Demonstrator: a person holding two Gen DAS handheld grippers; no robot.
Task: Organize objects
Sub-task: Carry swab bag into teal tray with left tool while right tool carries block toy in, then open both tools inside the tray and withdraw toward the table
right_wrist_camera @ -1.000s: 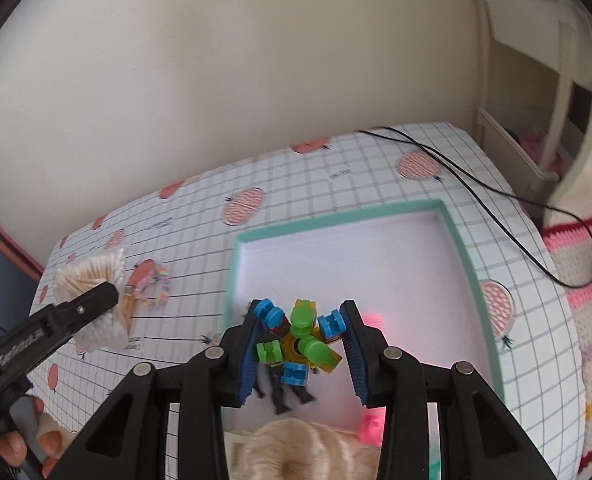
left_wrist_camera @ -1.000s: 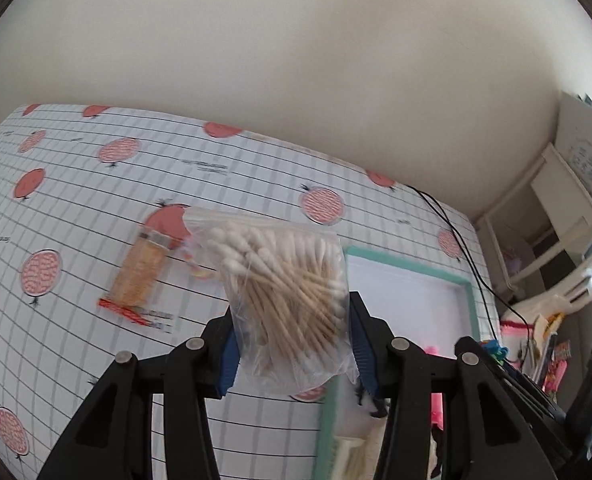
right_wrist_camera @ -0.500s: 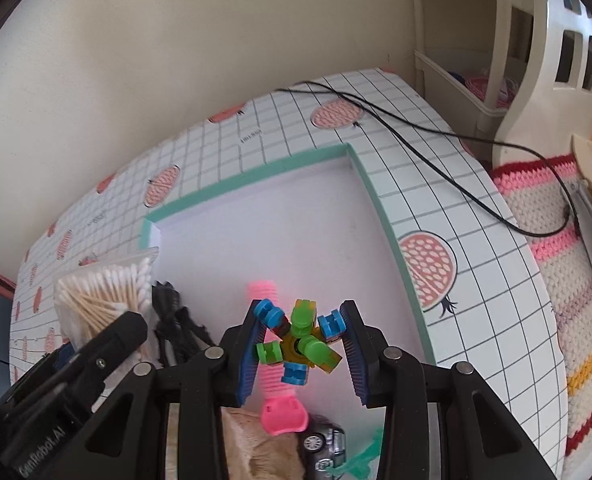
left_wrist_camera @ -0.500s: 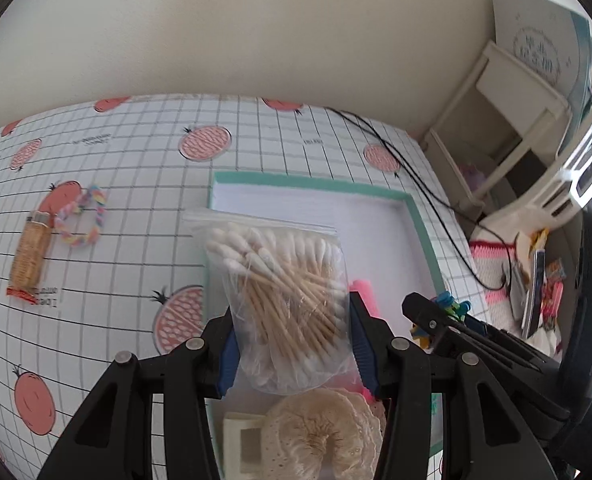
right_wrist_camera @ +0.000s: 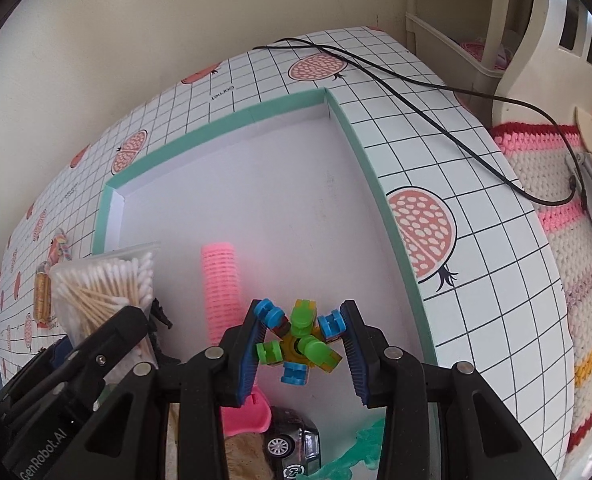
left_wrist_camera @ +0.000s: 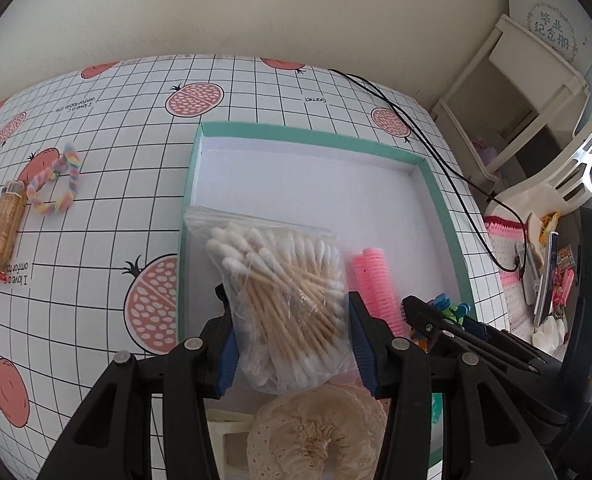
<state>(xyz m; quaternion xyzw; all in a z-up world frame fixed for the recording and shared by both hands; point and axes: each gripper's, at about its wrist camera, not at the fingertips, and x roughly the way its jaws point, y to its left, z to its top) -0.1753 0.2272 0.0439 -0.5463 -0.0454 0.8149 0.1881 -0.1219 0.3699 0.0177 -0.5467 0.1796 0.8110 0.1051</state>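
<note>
My left gripper (left_wrist_camera: pixel 291 322) is shut on a clear bag of cotton swabs (left_wrist_camera: pixel 283 292), held over the near left part of a shallow white box with a teal rim (left_wrist_camera: pixel 308 133). My right gripper (right_wrist_camera: pixel 300 346) is shut on a blue, green and yellow block toy (right_wrist_camera: pixel 302 344), held above the box floor (right_wrist_camera: pixel 296 208) near its right wall. The swab bag (right_wrist_camera: pixel 103 280) and the left gripper's finger show at the left of the right wrist view. A pink hair roller (right_wrist_camera: pixel 220 288) lies in the box between both grippers.
In the box's near end lie a cream lace scrunchie (left_wrist_camera: pixel 316 432), a toy car (right_wrist_camera: pixel 291 444) and a green piece (right_wrist_camera: pixel 356 452). On the tablecloth to the left lie a pastel bracelet (left_wrist_camera: pixel 57 184) and a wrapped snack bar (left_wrist_camera: pixel 4 232). A black cable (left_wrist_camera: pixel 428 144) crosses the table's right side.
Both grippers have swung right and come lower over the box with their loads still held. The snack bar and bracelet have shifted to the far left of the left wrist view.
</note>
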